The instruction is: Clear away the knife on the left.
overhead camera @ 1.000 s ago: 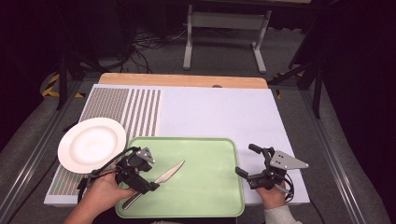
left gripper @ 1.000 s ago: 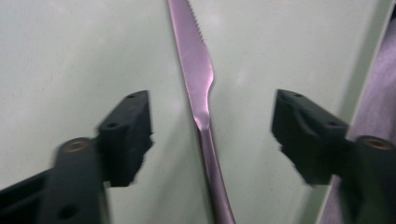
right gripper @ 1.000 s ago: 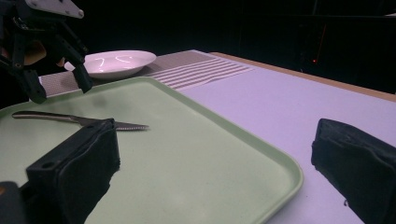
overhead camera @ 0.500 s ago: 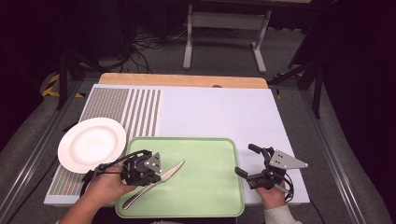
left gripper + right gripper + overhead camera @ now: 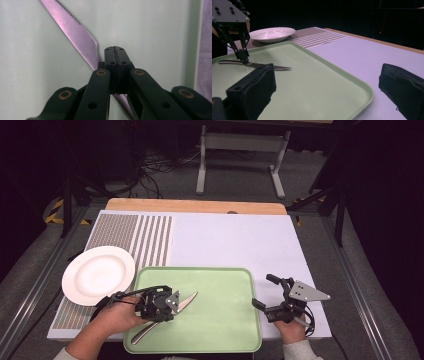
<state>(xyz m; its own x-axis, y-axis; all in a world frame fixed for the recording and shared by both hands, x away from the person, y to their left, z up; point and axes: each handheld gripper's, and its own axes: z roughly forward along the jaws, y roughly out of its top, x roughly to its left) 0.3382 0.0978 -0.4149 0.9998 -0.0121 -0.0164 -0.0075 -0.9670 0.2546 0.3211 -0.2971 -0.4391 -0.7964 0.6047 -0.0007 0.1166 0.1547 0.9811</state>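
A steel knife (image 5: pixel 187 300) with a serrated blade lies diagonally on the green tray (image 5: pixel 220 325). My left gripper (image 5: pixel 167 306) stands over the knife's middle, pointing down. In the left gripper view its jaws (image 5: pixel 115 50) are shut pad to pad, and the knife (image 5: pixel 72 27) runs underneath them across the tray (image 5: pixel 150 30). The right gripper view shows the left gripper (image 5: pixel 244 60) with its tips down on the knife (image 5: pixel 275 67). My right gripper (image 5: pixel 263 291) rests open on the white mat just right of the tray. Nothing lies between its jaws (image 5: pixel 327 92).
A white plate (image 5: pixel 97 274) sits left of the tray, partly on the striped mat (image 5: pixel 145 237); it also shows far off as the plate (image 5: pixel 273 33). Bare white mat (image 5: pixel 235 240) stretches behind the tray to a wooden strip at the table's far edge.
My left gripper has shifted a little to the right over the knife. The knife, the plate and the right gripper have stayed where they were.
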